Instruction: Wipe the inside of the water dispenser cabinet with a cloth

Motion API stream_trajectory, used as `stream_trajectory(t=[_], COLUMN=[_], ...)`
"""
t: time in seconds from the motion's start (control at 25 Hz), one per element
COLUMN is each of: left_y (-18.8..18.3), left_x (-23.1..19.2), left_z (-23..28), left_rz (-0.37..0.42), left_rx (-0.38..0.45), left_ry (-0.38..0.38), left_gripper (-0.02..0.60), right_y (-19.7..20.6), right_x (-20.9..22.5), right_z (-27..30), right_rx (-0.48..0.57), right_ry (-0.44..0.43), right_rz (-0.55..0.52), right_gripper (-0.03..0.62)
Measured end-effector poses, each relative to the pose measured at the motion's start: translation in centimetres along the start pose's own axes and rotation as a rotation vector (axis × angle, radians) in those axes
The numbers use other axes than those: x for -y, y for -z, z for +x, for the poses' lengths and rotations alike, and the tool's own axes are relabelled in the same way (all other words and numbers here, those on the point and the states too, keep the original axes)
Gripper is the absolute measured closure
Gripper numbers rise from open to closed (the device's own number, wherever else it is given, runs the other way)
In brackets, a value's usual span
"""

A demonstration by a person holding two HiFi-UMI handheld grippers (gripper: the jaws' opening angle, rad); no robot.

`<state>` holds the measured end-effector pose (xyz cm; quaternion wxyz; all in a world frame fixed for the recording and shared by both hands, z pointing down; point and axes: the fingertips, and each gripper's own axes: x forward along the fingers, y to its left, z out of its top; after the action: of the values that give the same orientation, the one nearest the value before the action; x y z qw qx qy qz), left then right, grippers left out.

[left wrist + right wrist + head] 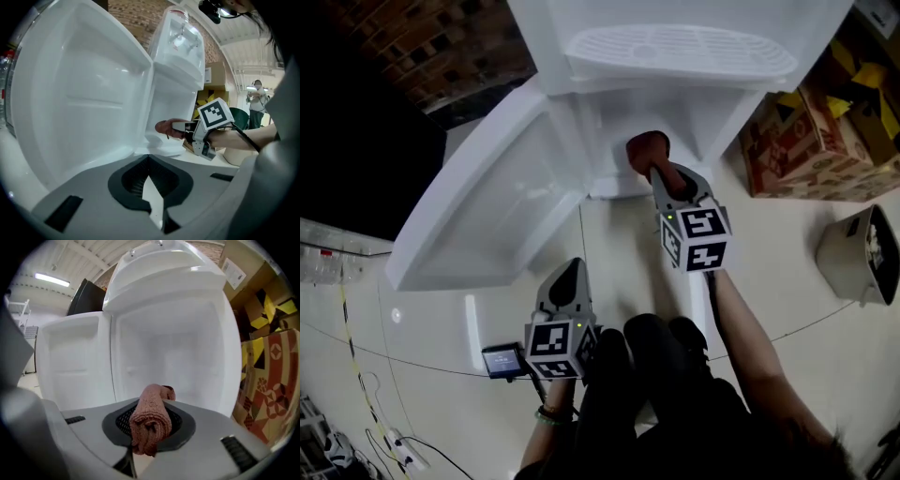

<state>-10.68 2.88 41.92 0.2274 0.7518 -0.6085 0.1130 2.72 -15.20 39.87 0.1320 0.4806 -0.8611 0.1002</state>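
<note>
The white water dispenser's lower cabinet stands open, its door swung out to the left. My right gripper is shut on a rolled reddish-brown cloth, with the cloth's tip at the mouth of the cabinet. In the right gripper view the cloth fills the jaws, in front of the bare white interior. My left gripper hangs low beside the door with its jaws together and nothing in them. The left gripper view shows the door and the cloth from the side.
Cardboard boxes stand right of the dispenser, with a grey bin nearer on the floor. A small screen device and cables lie at the left. The drip tray juts out above the cabinet. A person stands far behind.
</note>
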Motion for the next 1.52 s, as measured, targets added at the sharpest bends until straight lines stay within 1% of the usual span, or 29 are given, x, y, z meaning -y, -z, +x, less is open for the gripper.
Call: stream_trajectory(t=[0.12,0.24,0.44,0.56,0.68,0.84,0.96,1.12,1.28,1.4,1.52], left_y=[-0.1,-0.6,-0.6,-0.4,-0.5,-0.7,-0.8,-0.6,-0.7,-0.7,-0.7], left_x=[-0.8,-1.2,-1.1,-0.8,-0.7,-1.4,-1.7,-2.5,-2.6,-1.9,-1.3], left_z=[-0.1,-0.1,0.5,0.6,0.9,1.1,1.2,1.2,1.6,1.9,1.8], left_rz=[-0.001,0.016,0.046,0.060,0.070,0.058,0.056,0.042,0.028,0.033,0.044], left_rx=[-0.005,-0.002,-0.025,-0.037,-0.045,-0.040,-0.040,-0.041,-0.040,-0.042,-0.043], left_ry=[-0.004,-0.008,0.006,0.015,0.023,0.005,-0.003,-0.024,-0.030,-0.014,0.000], left_gripper=[0.595,0.595,0.597,0.597,0.595,0.597,0.595,0.595,0.597,0.597,0.597], right_y=[-1.3,-2.0,-2.6,-2.1,-1.4,0.1,1.3,2.5,2.8,2.8,2.0], right_x=[-0.8,-1.4,-3.4,-4.0,-3.7,-3.0,-1.1,4.3,9.4,10.5,9.7], right_z=[2.7,5.4,7.7,8.7,9.8,11.5,12.2,12.0,10.2,9.2,8.7], right_rx=[-0.001,-0.007,-0.012,-0.027,-0.050,-0.097,-0.136,-0.164,-0.176,-0.183,-0.173], right_ry=[-0.031,-0.053,-0.114,-0.140,-0.143,-0.141,-0.087,0.058,0.202,0.232,0.241], right_rz=[-0.054,-0.081,-0.121,-0.135,-0.127,-0.117,-0.106,-0.022,0.041,0.073,0.027], right_gripper=[0.516,0.516,0.516,0.516,0.516,0.516,0.514,0.515,0.514,0.516,0.516])
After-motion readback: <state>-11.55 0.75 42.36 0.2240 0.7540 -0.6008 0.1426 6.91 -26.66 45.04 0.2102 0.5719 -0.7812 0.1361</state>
